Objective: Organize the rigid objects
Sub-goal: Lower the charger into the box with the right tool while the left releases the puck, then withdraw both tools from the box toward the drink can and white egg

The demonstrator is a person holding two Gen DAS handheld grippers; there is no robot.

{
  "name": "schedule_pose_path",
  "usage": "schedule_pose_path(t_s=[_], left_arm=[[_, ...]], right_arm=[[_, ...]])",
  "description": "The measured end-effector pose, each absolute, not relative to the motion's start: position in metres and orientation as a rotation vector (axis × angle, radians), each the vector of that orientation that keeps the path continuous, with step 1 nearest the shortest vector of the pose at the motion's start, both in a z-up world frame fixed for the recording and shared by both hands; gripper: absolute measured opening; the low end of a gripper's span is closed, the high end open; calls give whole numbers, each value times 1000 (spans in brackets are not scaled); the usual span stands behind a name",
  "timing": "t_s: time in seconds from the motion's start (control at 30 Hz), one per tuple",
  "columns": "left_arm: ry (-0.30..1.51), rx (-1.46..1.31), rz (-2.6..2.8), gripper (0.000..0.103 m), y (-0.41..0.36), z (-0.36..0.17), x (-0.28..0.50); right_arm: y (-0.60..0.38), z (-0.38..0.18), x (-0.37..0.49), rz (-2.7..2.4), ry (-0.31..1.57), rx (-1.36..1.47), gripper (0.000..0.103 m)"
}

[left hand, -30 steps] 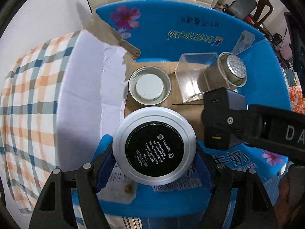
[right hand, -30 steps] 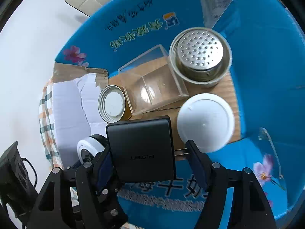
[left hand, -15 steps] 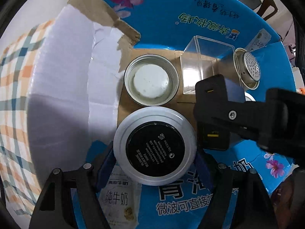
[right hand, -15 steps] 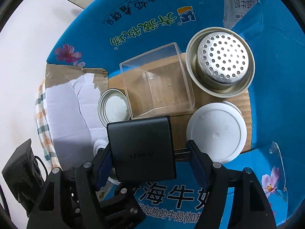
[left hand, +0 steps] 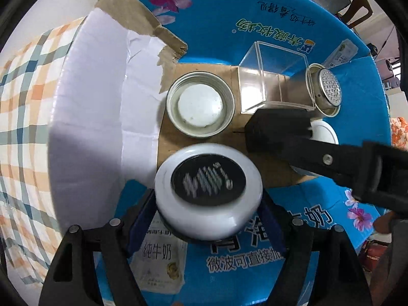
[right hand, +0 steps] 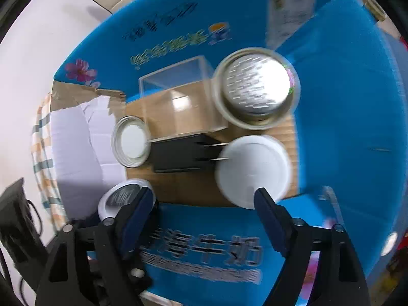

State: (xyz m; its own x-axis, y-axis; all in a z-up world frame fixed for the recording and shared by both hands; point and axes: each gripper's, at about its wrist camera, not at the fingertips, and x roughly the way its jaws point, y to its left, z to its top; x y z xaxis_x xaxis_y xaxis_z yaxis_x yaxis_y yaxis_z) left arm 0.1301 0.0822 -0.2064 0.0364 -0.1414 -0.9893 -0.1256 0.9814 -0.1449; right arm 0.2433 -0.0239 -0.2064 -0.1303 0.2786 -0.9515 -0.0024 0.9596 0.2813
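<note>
My left gripper point(left hand: 207, 209) is shut on a round white tin with a black label point(left hand: 208, 187), held over the near edge of the blue milk carton box point(left hand: 255, 20). My right gripper point(right hand: 204, 211) is open and empty above the box. The black charger point(right hand: 182, 154) it held lies on the cardboard floor, prongs toward a white lid point(right hand: 252, 170). In the left wrist view the charger point(left hand: 278, 130) sits under the right gripper's arm. The tin also shows in the right wrist view point(right hand: 122, 197).
In the box lie a small open tin point(left hand: 200, 107), a clear plastic box point(left hand: 272, 76) and a perforated metal cup point(right hand: 255, 91). A torn white flap point(left hand: 97, 107) hangs left, over a checked cloth point(left hand: 23, 102).
My right gripper has opened and let the black charger drop onto the box floor, then pulled back. My left gripper has moved the tin slightly lower toward the box.
</note>
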Motion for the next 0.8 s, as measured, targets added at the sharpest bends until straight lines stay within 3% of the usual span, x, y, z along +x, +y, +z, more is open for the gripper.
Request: schedule_pose_path(t_s=[0.03,0.07,0.1,0.13,0.2,0.47,0.8], left_arm=[[1533,-213,-10,77,83,-204,130],[1522,-206,-5,83,83,-199,128],[1517,-194,4,97,84,-196,127],[1507,-183,14,102,85,-192,125],[1486,-178,26,103,89,-183,122],[1398,-114,76,103,83,-140,114],[1255,-109,124,103,77,-78,93]], right_arm=[[-27,-201,242,243,1673,192,94],[-33,-197,239,239,1660,172,94],[-40,-192,238,235,1649,154,94],[-44,-188,236,232,1638,135,96],[-51,-181,232,232,1624,111,103],[-60,-140,203,268,1501,-1,103],[-82,-73,162,299,1379,54,103]])
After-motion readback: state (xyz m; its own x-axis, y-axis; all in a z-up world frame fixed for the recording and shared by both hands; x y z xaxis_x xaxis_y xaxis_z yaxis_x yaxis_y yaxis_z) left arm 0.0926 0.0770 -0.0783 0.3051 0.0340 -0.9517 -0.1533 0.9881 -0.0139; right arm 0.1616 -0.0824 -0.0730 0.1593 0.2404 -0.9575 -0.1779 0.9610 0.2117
